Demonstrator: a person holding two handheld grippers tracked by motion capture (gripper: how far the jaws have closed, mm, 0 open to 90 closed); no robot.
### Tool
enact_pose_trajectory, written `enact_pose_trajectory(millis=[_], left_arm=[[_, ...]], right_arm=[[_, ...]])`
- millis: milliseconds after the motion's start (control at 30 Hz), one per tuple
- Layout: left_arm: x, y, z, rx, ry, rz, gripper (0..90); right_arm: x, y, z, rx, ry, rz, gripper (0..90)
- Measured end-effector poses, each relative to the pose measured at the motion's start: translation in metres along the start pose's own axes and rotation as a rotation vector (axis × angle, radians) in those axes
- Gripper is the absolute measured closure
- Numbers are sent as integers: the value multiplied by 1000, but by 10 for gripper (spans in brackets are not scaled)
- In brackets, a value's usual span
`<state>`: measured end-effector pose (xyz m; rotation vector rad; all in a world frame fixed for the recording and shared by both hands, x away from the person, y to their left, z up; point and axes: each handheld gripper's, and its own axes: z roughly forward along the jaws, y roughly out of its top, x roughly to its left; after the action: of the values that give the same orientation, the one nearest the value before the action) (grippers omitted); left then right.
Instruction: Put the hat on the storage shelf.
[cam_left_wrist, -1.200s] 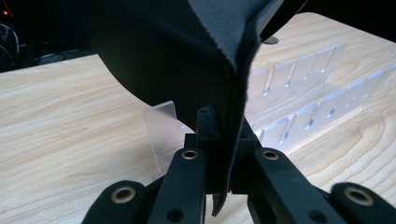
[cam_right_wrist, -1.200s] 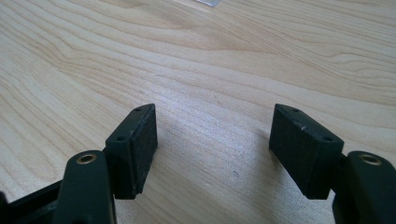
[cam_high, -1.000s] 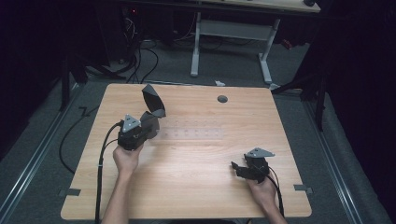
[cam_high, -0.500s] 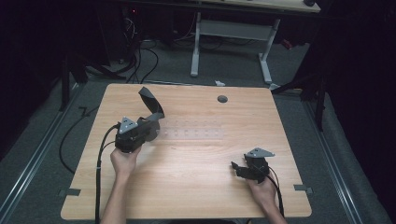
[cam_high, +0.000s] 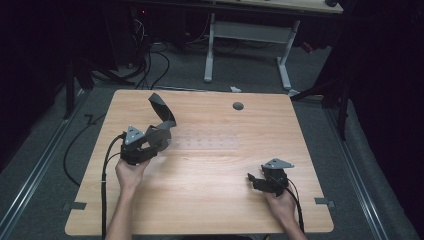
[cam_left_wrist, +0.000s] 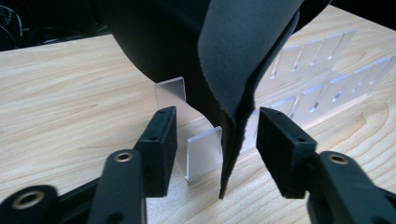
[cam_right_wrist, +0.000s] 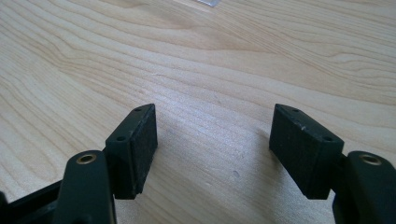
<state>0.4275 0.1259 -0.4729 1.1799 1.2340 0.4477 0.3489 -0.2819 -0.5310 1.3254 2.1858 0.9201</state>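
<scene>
- High view, near edge: right gripper (cam_high: 256, 179) low over bare table (cam_high: 210, 200), held by right hand (cam_high: 281, 206), far from the rack.
- Right gripper view: right gripper (cam_right_wrist: 212, 140) with jaws wide apart, nothing between, only wood grain below.
- High view, left side: left hand (cam_high: 131, 174) holding left gripper (cam_high: 162, 132), pointed toward the dark sheet (cam_high: 162, 106).
- Left gripper view: left gripper (cam_left_wrist: 215, 140) with jaws just opened and now apart; lower edge of the folded sheet (cam_left_wrist: 243, 70) hanging between the pads, close to the right pad, not pressed by either one.
- Sheet standing upright, bottom edge in the near end of the clear rack (cam_left_wrist: 205, 156), between its small plates.
- Farther: remaining slots of the rack (cam_high: 210, 142) stretching across the middle of the table, faint in the high view.
- Far side: round grey cap (cam_high: 238, 106) near the far table edge, well apart from the sheet.
</scene>
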Motion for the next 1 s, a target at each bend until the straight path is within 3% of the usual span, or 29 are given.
enact_pose_trajectory(millis=[267,533,833,1000], left_arm=[[-1,5,-9,20,1,-10,446],[-3,13,-20,7,-14,-32,423],[-7,14,-28,16,0,-10,421],[-9,16,-36,0,-9,-38,421]], right_arm=[[0,0,0,0,-1,2,325],[0,0,0,0,-2,2,325],[0,0,0,0,-2,2,325],[0,0,0,0,-2,2,325]])
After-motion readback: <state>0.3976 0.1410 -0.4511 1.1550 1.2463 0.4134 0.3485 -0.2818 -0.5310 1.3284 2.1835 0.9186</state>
